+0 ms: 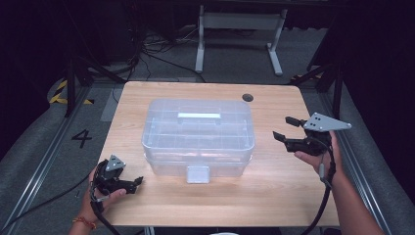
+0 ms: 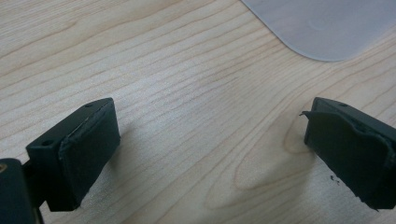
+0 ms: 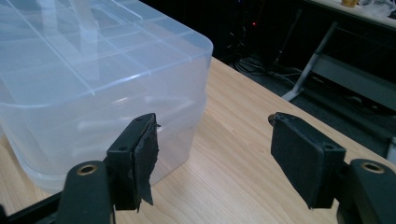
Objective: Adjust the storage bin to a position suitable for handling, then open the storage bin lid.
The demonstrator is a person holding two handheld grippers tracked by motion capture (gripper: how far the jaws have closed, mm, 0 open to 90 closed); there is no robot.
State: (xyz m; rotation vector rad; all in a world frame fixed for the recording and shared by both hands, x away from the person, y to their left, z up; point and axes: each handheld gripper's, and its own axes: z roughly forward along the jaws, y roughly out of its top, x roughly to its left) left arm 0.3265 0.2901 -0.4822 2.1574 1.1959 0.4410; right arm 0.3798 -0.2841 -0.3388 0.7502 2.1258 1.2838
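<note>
clear plastic box mid-table; left gripper at 7 o'clock, right gripper at 3 o'clock, both spread, empty.

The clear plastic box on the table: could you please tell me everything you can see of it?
The clear plastic box is a translucent, rounded-cornered container of frosted plastic, with a ribbed lid closed on top, a flat handle in the lid and a latch tab on the near side. It stands upright at the middle of the wooden table. Neither gripper touches it.
</note>
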